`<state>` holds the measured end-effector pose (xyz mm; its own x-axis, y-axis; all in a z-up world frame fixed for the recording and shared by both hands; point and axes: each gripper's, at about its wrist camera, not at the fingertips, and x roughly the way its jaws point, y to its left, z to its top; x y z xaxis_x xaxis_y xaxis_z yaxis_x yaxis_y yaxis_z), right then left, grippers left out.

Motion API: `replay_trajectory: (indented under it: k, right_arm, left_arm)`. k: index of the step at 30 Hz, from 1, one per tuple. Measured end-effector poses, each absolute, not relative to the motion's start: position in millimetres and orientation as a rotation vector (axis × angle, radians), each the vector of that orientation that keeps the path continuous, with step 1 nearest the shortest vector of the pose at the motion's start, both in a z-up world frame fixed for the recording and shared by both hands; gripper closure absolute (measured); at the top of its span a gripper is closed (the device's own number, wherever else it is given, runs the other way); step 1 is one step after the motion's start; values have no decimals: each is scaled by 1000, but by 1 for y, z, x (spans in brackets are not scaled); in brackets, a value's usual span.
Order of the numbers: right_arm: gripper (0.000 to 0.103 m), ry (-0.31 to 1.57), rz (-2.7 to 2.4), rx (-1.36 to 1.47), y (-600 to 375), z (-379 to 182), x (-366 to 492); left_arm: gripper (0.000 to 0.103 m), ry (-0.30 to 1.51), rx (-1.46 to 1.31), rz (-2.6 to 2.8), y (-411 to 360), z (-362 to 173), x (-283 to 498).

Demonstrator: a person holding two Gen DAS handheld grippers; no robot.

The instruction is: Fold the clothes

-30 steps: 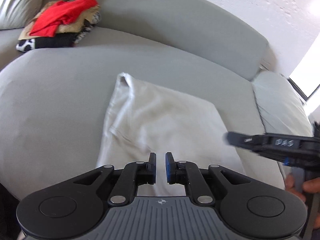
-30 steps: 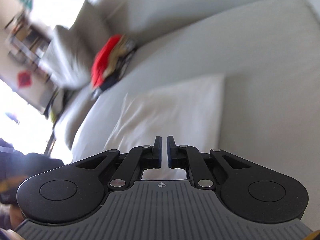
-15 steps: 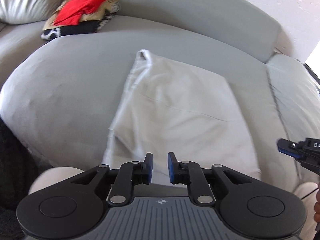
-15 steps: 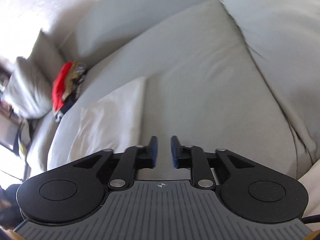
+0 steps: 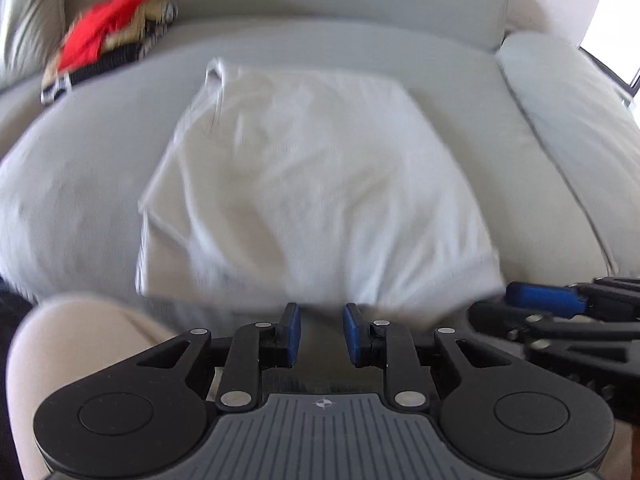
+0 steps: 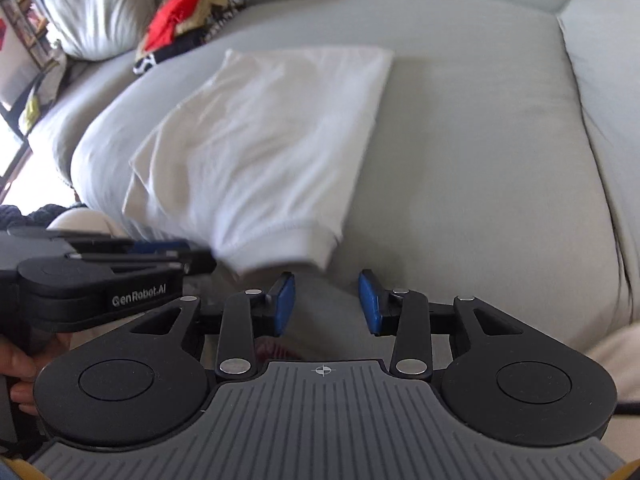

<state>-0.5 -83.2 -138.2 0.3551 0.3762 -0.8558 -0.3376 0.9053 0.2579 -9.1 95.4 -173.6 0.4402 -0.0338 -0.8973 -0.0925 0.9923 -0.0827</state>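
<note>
Grey sofa cushions (image 6: 460,128) fill both wrist views, with a folded white garment (image 5: 312,200) lying flat on the middle seat, its hemmed near edge at the cushion's front. Beyond it to the left, a heap of red, tan and black clothes (image 6: 188,28) sits beside a pale pillow (image 6: 100,12). Left gripper (image 5: 320,334) and right gripper (image 6: 326,304) hover just short of the garment's near edge, jaws spread and holding nothing.

A grey sofa (image 6: 460,128) fills both views. A pale cushion (image 6: 100,12) leans at its far left end, with shelving (image 6: 24,20) beyond it.
</note>
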Motion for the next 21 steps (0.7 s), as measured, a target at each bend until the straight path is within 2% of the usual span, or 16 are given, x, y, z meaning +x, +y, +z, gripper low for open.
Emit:
replay_trajectory:
  k: [2, 5, 7, 9, 11, 12, 13, 15, 19, 21]
  right_arm:
    - [61, 1159, 441, 112, -98, -138, -7]
    - [58, 1095, 434, 229, -118, -127, -14]
    - [40, 1035, 411, 298, -130, -117, -15]
    - [33, 978, 385, 366, -132, -110, -11]
    - [27, 944, 370, 417, -135, -106, -9]
    - [25, 938, 370, 430, -136, -105, -10]
    - [25, 937, 374, 435, -137, -105, -10]
    - [25, 939, 384, 442, -136, -105, -10]
    - [25, 951, 402, 438, -135, -107, -12]
    - [25, 954, 404, 438, -134, -108, -11]
  left_arm:
    - [80, 1198, -138, 7, 91, -186, -17]
    - [79, 1214, -115, -23, 82, -187, -28]
    - [72, 1161, -89, -37, 76, -173, -30]
    - [62, 1083, -51, -40, 71, -155, -31]
    - [57, 1020, -41, -39, 69, -139, -32]
    - [51, 999, -45, -40, 69, -135, -32]
    - [49, 982, -50, -40, 69, -131, -33]
    - [37, 960, -47, -32, 69, -129, -33]
    - [35, 962, -43, -33, 71, -134, -38]
    - [30, 969, -67, -35, 75, -135, -34]
